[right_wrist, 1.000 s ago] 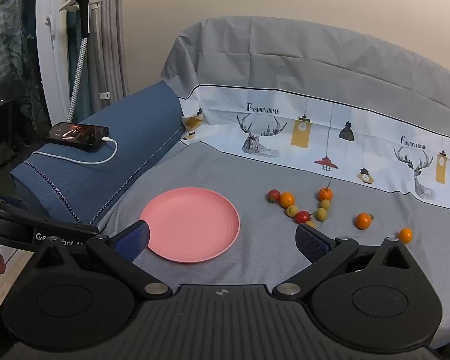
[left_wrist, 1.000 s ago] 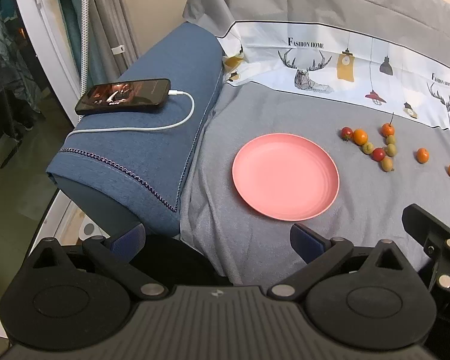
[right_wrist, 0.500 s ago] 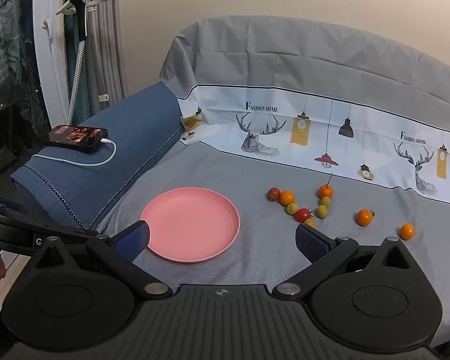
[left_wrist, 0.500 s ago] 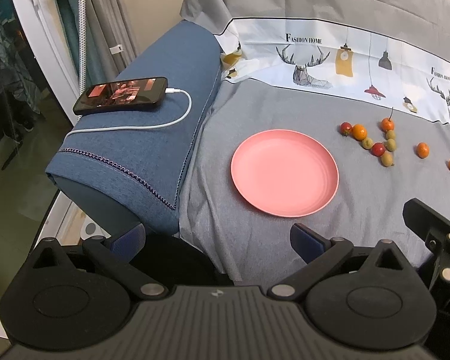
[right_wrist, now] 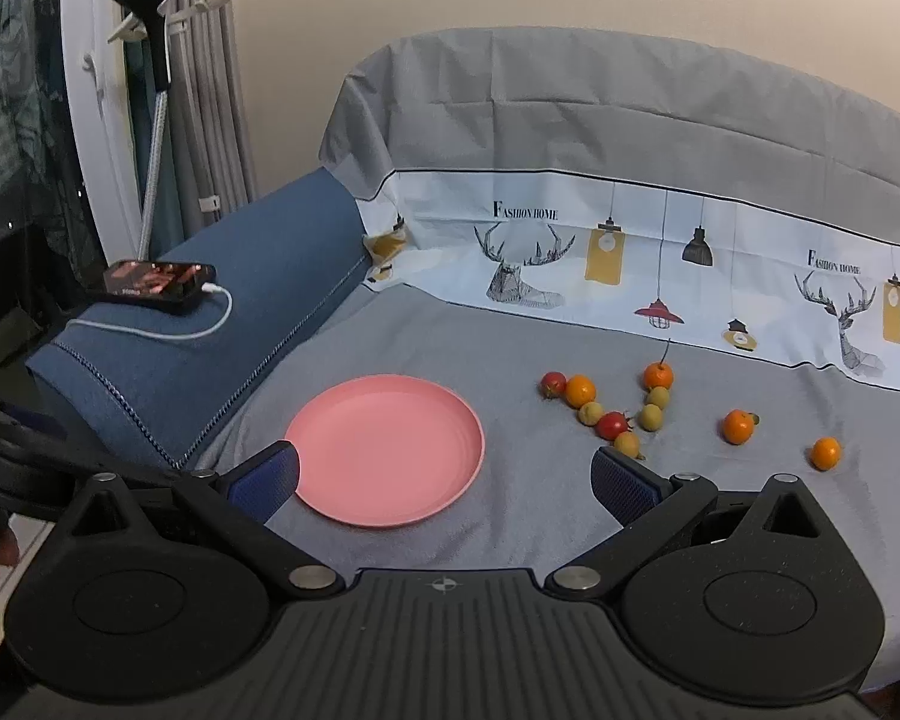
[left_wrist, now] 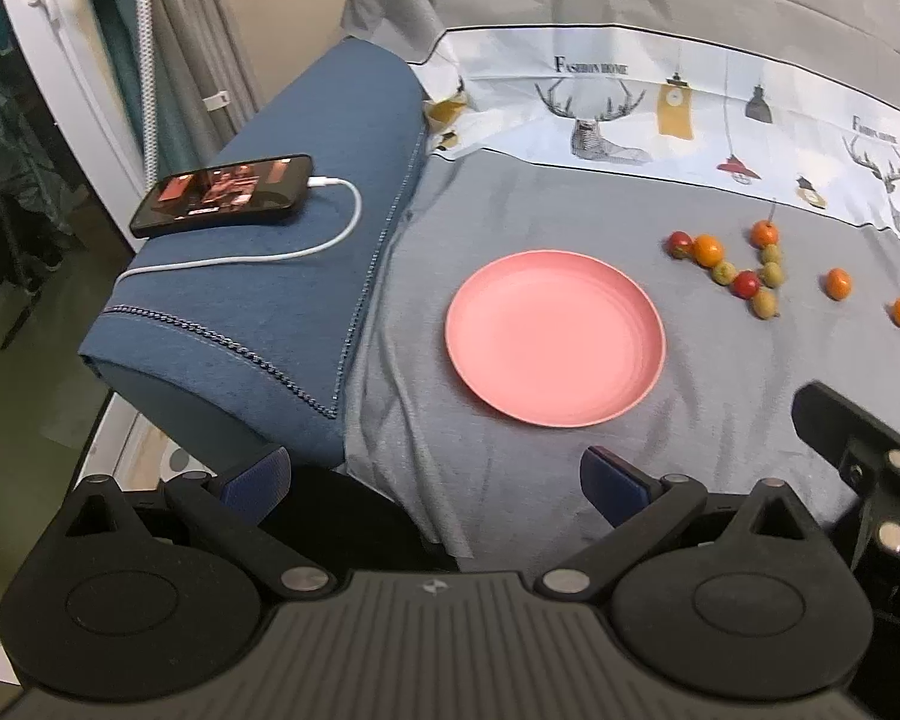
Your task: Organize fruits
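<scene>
An empty pink plate [left_wrist: 555, 336] lies on the grey sofa cover; it also shows in the right wrist view [right_wrist: 387, 450]. To its right lies a cluster of small red, orange and green fruits [left_wrist: 735, 273] [right_wrist: 615, 405], with two orange fruits farther right [right_wrist: 738, 426] [right_wrist: 825, 453]. My left gripper [left_wrist: 435, 474] is open and empty, held near the sofa's front edge, short of the plate. My right gripper [right_wrist: 444, 474] is open and empty, just in front of the plate and fruits.
A blue sofa armrest [left_wrist: 270, 276] stands at the left with a phone [left_wrist: 225, 195] on a white charging cable [left_wrist: 330, 234]. The sofa's back, in printed cloth [right_wrist: 660, 252], rises behind the fruits. Part of the right gripper [left_wrist: 858, 456] shows at the left view's right edge.
The left gripper has drifted slightly back and tilted, so plate and fruits sit a little higher in its view. The right gripper's view has barely shifted. Both stay open.
</scene>
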Available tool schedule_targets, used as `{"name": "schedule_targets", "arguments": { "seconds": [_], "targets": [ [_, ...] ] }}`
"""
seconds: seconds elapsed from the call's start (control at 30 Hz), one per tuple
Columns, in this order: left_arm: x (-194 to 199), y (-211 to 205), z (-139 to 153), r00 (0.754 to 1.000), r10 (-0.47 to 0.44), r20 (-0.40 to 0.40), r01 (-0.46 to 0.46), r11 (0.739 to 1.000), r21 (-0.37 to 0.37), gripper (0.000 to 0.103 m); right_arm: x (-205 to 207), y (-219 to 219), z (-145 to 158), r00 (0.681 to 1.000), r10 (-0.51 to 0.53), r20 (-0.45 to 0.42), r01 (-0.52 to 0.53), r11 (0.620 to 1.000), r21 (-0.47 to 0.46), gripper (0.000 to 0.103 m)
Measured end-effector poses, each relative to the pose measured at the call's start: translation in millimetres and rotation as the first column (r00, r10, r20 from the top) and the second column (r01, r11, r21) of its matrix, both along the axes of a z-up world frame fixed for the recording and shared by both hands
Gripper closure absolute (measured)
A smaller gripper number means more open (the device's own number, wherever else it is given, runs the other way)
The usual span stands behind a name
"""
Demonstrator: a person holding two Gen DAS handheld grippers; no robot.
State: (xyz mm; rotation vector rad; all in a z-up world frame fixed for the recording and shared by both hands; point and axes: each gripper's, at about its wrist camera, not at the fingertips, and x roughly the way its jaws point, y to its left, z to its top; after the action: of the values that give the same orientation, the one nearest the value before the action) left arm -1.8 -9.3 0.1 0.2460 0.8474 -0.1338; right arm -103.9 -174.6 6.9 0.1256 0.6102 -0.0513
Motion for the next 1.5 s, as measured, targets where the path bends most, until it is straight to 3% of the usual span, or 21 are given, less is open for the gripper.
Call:
{"name": "schedule_targets", "arguments": {
  "seconds": [0.23,0.4,0.6,0.77,0.97,1.23,1.33,1.5],
  "targets": [
    [-1,-4,1,1.0,-0.007,0.018,0.007,1.0,-0.013,0.0,-5,-10,4,0.998,-0.034,0.044,0.033,0.999,0.022,0.001],
    [1,-12,0,1.0,-0.008,0.003,0.007,1.0,0.023,0.0,-9,-25,2,0.995,-0.07,0.067,0.065,0.996,0.066,0.0],
    [9,-31,1,0.999,-0.029,-0.036,0.031,0.999,0.034,0.0,-15,-58,-4,0.982,-0.174,0.076,0.162,0.976,0.147,0.0],
    [15,-59,7,0.998,-0.065,-0.009,0.065,0.998,0.013,0.0,-20,-92,-9,0.961,-0.265,0.075,0.247,0.95,0.188,0.0],
    [31,-98,0,0.993,-0.111,-0.041,0.11,0.994,-0.019,0.0,-25,-133,-24,0.927,-0.369,0.066,0.355,0.921,0.161,0.0],
    [69,-158,-34,0.976,-0.143,-0.167,0.131,0.988,-0.08,0.0,-28,-199,-58,0.863,-0.505,0.01,0.501,0.858,0.111,0.0],
    [91,-185,-51,0.973,-0.134,-0.186,0.122,0.99,-0.073,0.0,-21,-227,-75,0.839,-0.544,-0.015,0.543,0.835,0.088,0.0],
    [144,-225,-81,0.952,-0.111,-0.285,0.081,0.99,-0.113,0.0,8,-276,-107,0.808,-0.584,-0.074,0.589,0.804,0.085,0.0]
  ]
}}
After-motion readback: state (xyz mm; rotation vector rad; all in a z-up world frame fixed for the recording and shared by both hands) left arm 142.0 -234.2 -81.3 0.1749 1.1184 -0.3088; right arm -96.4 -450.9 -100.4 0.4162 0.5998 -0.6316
